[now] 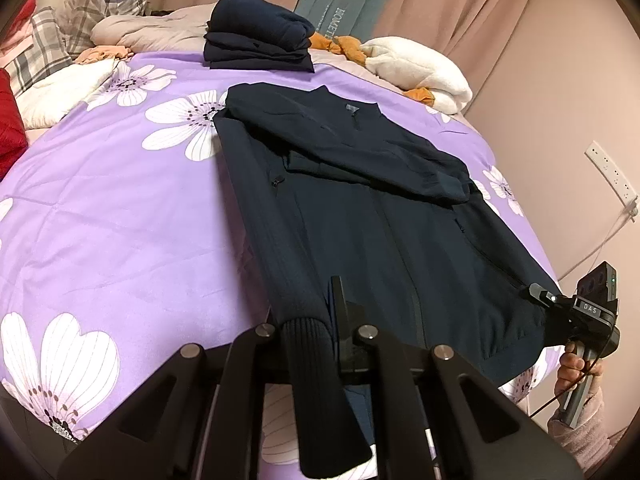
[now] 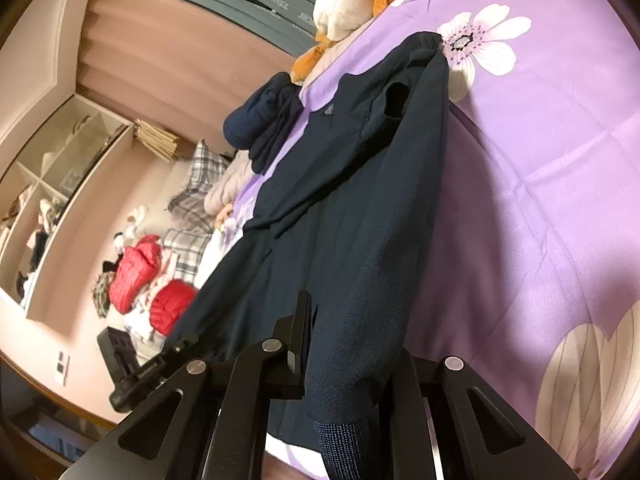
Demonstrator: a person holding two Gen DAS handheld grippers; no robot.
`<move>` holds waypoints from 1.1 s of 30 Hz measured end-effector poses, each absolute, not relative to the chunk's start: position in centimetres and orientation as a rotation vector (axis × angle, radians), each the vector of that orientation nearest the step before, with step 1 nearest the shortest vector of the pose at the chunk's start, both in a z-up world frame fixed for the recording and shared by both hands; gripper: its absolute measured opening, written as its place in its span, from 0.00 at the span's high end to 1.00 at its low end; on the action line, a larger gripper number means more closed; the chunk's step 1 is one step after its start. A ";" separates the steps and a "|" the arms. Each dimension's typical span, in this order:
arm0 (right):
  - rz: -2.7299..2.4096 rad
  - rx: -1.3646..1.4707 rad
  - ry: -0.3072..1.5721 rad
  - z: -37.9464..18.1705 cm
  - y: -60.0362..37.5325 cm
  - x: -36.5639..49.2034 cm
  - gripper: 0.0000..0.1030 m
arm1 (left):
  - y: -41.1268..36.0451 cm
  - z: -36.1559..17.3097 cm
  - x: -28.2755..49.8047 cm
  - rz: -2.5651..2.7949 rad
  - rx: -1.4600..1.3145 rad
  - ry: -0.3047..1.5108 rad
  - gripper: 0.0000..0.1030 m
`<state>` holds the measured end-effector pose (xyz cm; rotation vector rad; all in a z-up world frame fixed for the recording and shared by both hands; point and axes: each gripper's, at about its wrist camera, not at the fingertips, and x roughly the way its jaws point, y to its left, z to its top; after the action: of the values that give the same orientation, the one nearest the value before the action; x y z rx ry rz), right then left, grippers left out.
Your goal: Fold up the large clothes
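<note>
A navy zip jacket (image 1: 360,208) lies front up on the purple flowered bedspread (image 1: 120,220), with its sleeves folded across the chest. My left gripper (image 1: 316,320) is shut on the ribbed band at the jacket's near left corner, and the cloth drapes over it. My right gripper (image 2: 344,340) is shut on the near right corner of the hem. In the left wrist view the right gripper (image 1: 538,294) shows at the jacket's right corner, held by a hand (image 1: 576,364). The left gripper (image 2: 180,346) appears low left in the right wrist view.
A stack of folded dark clothes (image 1: 256,36) sits at the bed's far side. A white and orange plush toy (image 1: 420,68) lies far right. Plaid pillows (image 1: 100,4) and a red garment (image 1: 10,120) lie far left. A wall with a socket strip (image 1: 610,174) is close on the right.
</note>
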<state>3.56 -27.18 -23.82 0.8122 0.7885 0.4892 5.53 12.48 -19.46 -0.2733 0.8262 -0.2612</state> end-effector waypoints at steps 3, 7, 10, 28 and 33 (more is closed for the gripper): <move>0.494 0.816 0.770 -23.8 -27.5 3.3 0.87 | 12.5 -19.2 5.4 -0.275 -0.283 0.822 0.91; 0.512 0.846 0.752 -23.9 -27.9 3.1 0.87 | 13.0 -19.1 5.3 -0.303 -0.325 0.818 0.92; 0.533 0.877 0.727 -23.7 -28.2 2.8 0.87 | 13.3 -18.8 5.1 -0.330 -0.353 0.810 0.92; 0.666 0.780 0.627 -18.7 -27.3 0.1 0.88 | 14.6 -14.9 1.3 -0.514 -0.501 0.728 0.92; 0.712 0.741 0.566 -16.6 -27.2 -0.8 0.88 | 15.3 -12.5 -0.9 -0.568 -0.552 0.677 0.92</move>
<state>-0.82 -27.22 -16.60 0.7407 0.5662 0.7119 -0.91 15.33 -12.54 -0.5519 0.6768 -0.5684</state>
